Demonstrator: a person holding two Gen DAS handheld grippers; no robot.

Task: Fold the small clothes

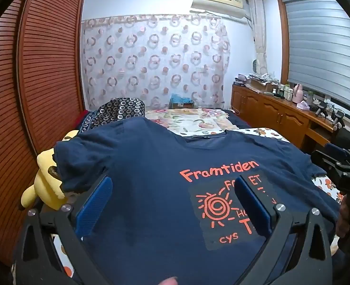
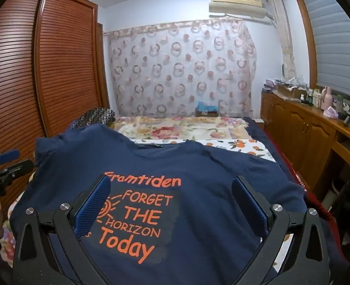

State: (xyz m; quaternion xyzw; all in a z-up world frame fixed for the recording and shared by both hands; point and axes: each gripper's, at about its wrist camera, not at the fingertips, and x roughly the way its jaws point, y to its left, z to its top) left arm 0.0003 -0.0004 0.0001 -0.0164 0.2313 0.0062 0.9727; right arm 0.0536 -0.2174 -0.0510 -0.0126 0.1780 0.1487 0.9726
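Navy T-shirt (image 2: 198, 190) flat on bed (image 2: 179, 128), both grippers' fingers spread wide, yellow plush toy (image 1: 45, 185) only in left view, full print readable only in right view

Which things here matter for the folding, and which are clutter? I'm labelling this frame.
For the job:
navy blue T-shirt with orange print, spread flat
left gripper, open
right gripper, open

Lying about:
yellow plush toy
black circle-patterned pillow
pink bottle on the wooden cabinet
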